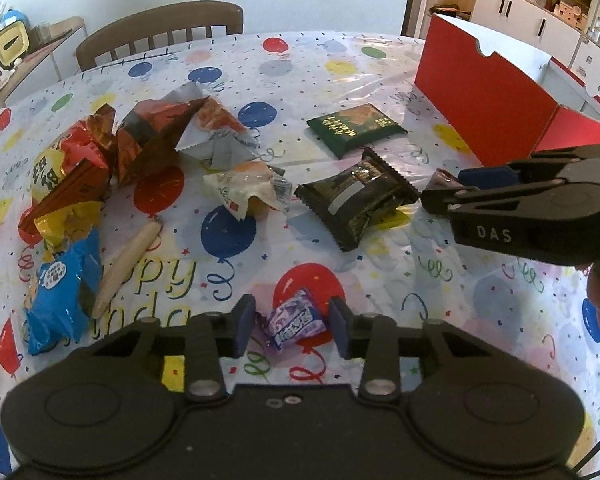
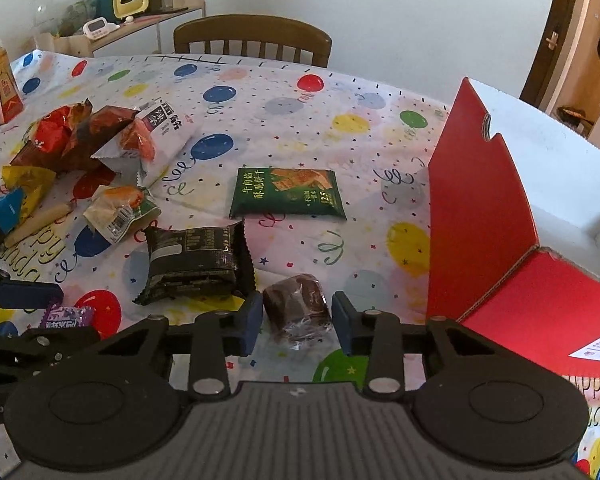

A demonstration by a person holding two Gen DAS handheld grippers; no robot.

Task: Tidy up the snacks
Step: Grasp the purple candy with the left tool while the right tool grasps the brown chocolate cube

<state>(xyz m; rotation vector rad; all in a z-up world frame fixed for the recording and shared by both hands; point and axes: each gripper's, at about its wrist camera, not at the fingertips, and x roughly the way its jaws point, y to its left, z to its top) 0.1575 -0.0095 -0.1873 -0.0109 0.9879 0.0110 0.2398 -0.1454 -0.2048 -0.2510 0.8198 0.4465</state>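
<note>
Below, purple candy [image 1: 296, 320] sits between the left tongs [image 1: 294, 322].

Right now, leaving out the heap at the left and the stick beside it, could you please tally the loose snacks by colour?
purple candy: 1
brown cake: 1
black packet: 1
green packet: 1
cream bun packet: 1
Total: 5

Bare tablecloth [image 2: 300, 128] beyond green packet [image 2: 288, 193]
</note>
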